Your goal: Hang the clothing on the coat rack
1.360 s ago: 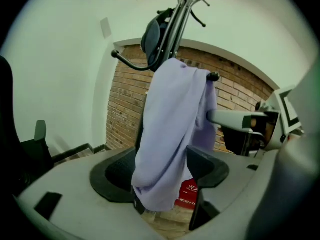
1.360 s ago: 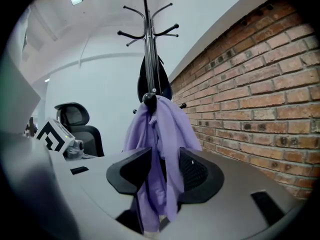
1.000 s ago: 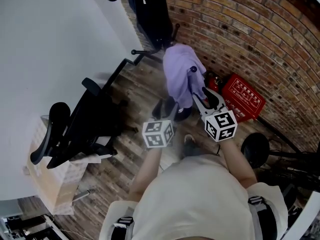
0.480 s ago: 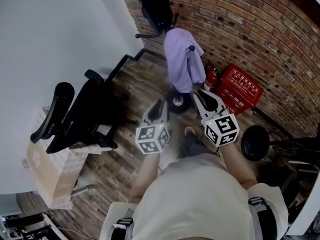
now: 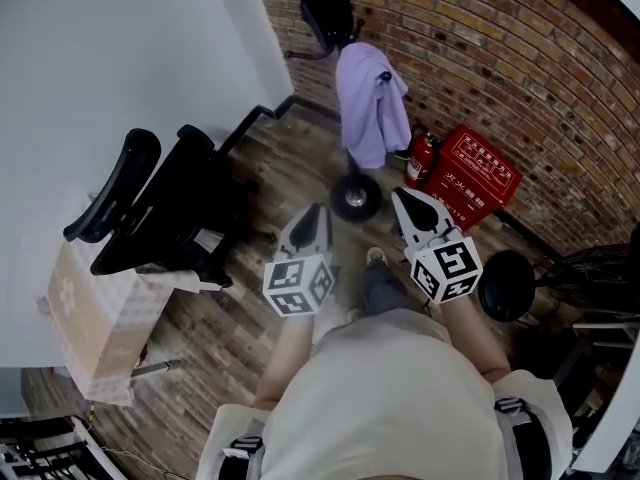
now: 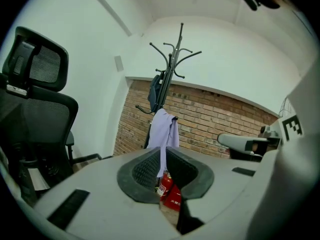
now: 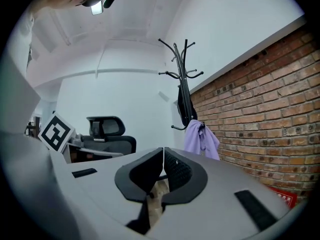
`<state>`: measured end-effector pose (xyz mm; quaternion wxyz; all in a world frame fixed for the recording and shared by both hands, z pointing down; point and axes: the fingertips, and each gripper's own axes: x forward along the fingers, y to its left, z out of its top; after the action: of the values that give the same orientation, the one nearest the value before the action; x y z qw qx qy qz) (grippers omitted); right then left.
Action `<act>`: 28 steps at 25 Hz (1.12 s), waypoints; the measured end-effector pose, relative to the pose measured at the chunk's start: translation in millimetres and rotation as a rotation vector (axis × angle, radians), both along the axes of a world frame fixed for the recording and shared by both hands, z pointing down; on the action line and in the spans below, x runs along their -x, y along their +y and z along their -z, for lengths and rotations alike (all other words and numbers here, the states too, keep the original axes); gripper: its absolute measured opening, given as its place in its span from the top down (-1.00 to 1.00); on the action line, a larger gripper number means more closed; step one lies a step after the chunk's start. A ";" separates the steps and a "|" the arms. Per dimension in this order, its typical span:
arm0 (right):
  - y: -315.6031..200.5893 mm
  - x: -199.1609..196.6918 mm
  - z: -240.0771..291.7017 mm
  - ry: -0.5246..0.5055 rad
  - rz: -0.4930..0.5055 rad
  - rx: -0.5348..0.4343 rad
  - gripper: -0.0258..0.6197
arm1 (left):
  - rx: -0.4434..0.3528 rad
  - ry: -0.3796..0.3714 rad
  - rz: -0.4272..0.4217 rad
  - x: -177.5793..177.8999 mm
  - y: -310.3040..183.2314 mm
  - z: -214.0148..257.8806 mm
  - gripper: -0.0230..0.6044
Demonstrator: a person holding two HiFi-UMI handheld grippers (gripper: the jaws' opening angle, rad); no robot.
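The left gripper [image 5: 315, 214] and right gripper [image 5: 408, 200] are held side by side on the near side of the coat rack [image 5: 355, 197], apart from it. The left jaws are clenched together and empty. The right jaws are closing, tips meeting, with nothing between them. Left of the rack stands a black office chair [image 5: 165, 218]. The purple garment [image 5: 368, 103] hangs draped on the rack above its round base. Just right of the rack, a fire extinguisher [image 5: 420, 158] and a red box [image 5: 472, 180] stand by the brick wall [image 5: 500, 58] behind it.

brick wall [image 5: 520, 48] | white wall [image 5: 100, 58] | wood floor [image 5: 232, 330] | office chair [image 5: 170, 218]
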<state>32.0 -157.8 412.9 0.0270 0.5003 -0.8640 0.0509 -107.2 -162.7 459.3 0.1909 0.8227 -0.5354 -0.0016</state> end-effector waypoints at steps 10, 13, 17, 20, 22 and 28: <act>35.3 -1.8 11.6 0.007 -0.004 -0.033 0.92 | -0.013 0.016 -0.003 6.5 33.5 7.6 0.82; 38.5 -3.7 12.7 0.001 -0.006 -0.034 0.92 | -0.017 0.012 -0.007 3.6 37.0 9.3 0.82; 40.8 -1.2 13.3 0.005 0.004 -0.034 0.92 | -0.021 -0.011 -0.008 2.2 39.0 9.8 0.82; 41.4 1.7 15.2 0.010 0.010 -0.040 0.92 | -0.024 -0.012 -0.010 2.3 38.8 10.7 0.82; 41.8 3.3 17.8 0.011 0.015 -0.048 0.92 | -0.026 -0.005 -0.011 2.1 38.5 12.2 0.82; 41.6 9.4 23.6 0.019 0.043 -0.064 0.92 | -0.038 -0.016 -0.001 3.8 35.4 15.8 0.82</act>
<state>22.6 -116.3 389.4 0.0203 0.4824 -0.8755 0.0181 -111.0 -127.4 443.5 0.1710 0.8265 -0.5364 -0.0052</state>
